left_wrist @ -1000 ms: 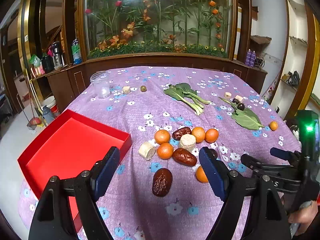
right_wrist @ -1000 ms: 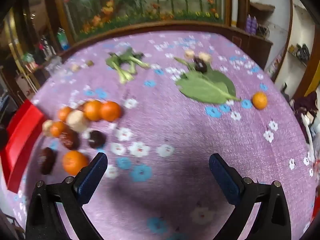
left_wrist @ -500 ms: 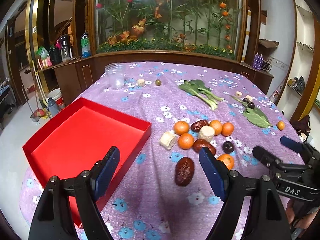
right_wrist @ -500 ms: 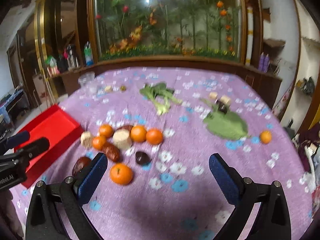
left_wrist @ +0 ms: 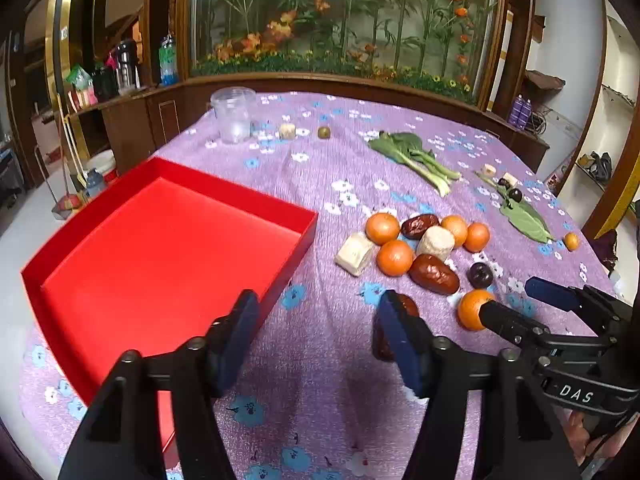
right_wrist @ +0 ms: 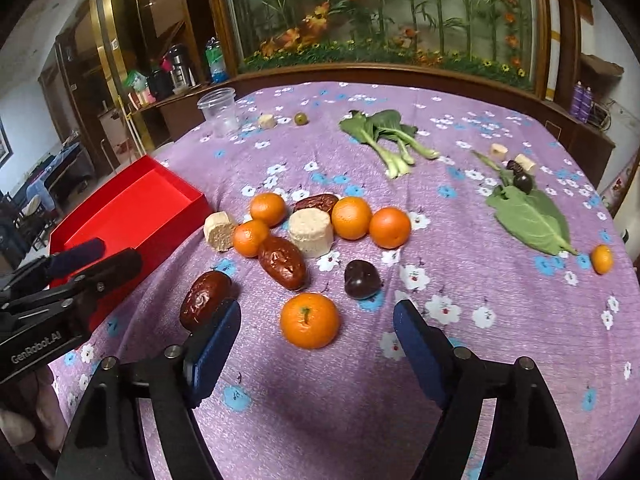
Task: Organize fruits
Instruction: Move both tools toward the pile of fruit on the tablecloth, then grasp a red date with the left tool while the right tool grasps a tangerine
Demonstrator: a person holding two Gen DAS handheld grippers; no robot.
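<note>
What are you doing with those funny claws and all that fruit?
A person holds a gripper in each hand, sorting fruit on the purple tablecloth. Both are open and hold nothing. The right gripper hovers just in front of the nearest orange, which sits in line with the gap between its fingers. The left gripper is near the red box, beside a brown date. The box has no fruit in it yet.

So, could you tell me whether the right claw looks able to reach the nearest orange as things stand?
Probably yes: the right claw is open, and the nearest orange lies just ahead between its fingers with nothing in between.
</note>
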